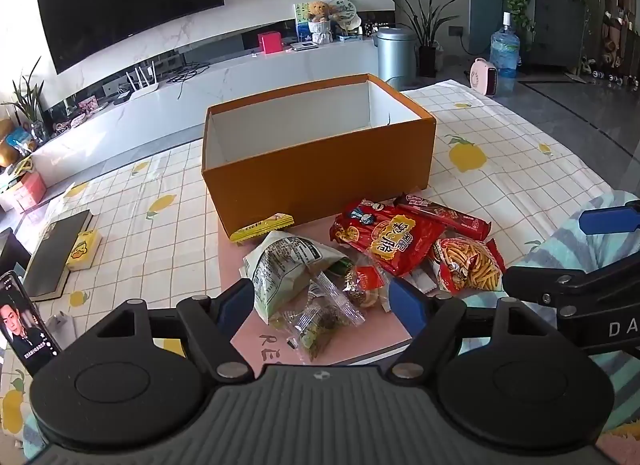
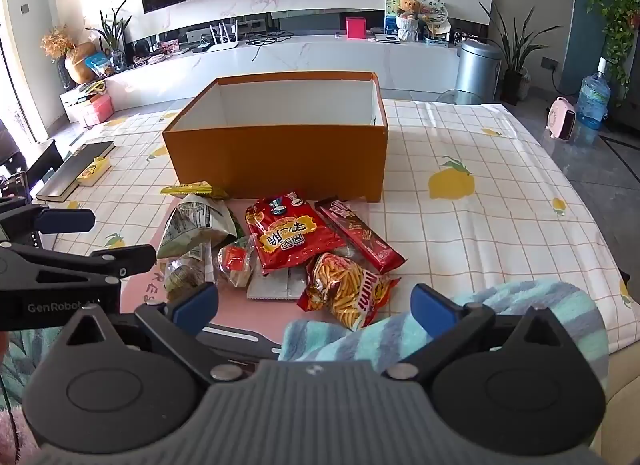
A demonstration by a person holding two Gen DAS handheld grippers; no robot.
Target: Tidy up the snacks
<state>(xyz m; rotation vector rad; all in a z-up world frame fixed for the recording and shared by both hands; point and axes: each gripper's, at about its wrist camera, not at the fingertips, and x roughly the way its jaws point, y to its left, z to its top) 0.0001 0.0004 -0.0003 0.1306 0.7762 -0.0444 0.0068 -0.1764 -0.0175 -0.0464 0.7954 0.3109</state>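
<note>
Snacks lie heaped just in front of the orange box (image 1: 320,169), which looks empty. Both claws gape wide, holding nothing: left gripper (image 1: 322,307) near the green bag (image 1: 280,265), right gripper (image 2: 316,307) near the fries packet (image 2: 348,289). Best pinch one packet's edge, lift clear, release over the box
</note>
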